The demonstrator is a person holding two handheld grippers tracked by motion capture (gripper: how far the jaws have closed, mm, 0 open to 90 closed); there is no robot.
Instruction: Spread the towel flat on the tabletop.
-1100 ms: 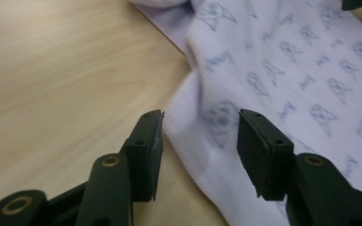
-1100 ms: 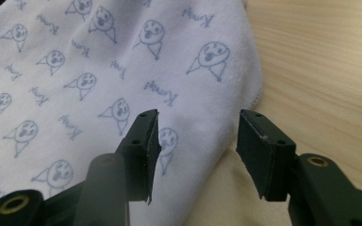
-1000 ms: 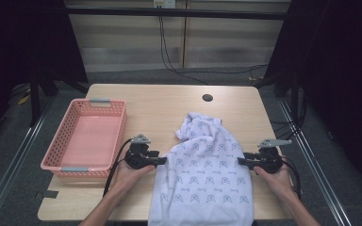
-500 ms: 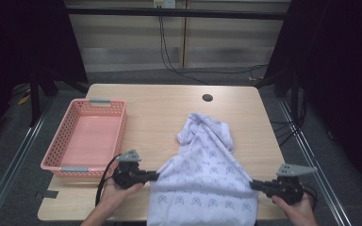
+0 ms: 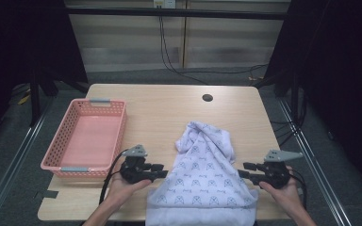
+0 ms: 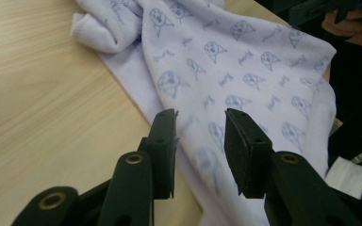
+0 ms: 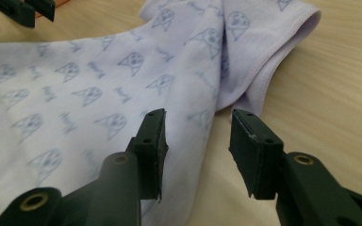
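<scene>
Looking down on the desk (image 5: pixel 169 108), we see a pale lilac cloth (image 5: pixel 202 181) printed with small cat faces lying at the near edge, right of the middle, its lower hem hanging just over that edge. The cloth spreads wide toward us and narrows to a bunched, folded end pointing toward the far edge. We hold a pair of tongs in each hand, one at either side of the cloth's wide part. The left gripper (image 5: pixel 162 170) sits just beside the cloth's left border, jaws pointing inward at it; the right gripper (image 5: pixel 243 170) sits just beside the right border, likewise pointing inward.

In the left gripper view, the left gripper (image 6: pixel 200 134) has its jaws spread, having just been opening, with nothing pinched: the cloth (image 6: pixel 235 66) lies flat on the wood beyond and below them. In the right gripper view, the right gripper (image 7: pixel 197 134) is spread as well, its jaws also just opening, and the cloth (image 7: pixel 122 80) lies loose beneath the gap; we think the pads clear the fabric, though the angle is shallow.

A pink mesh basket (image 5: pixel 115 127) stands near the left edge of the desk, well apart from the cloth, just beyond the left hand (image 5: pixel 122 186). A small round hole (image 5: pixel 207 98) sits close to the far edge
</scene>
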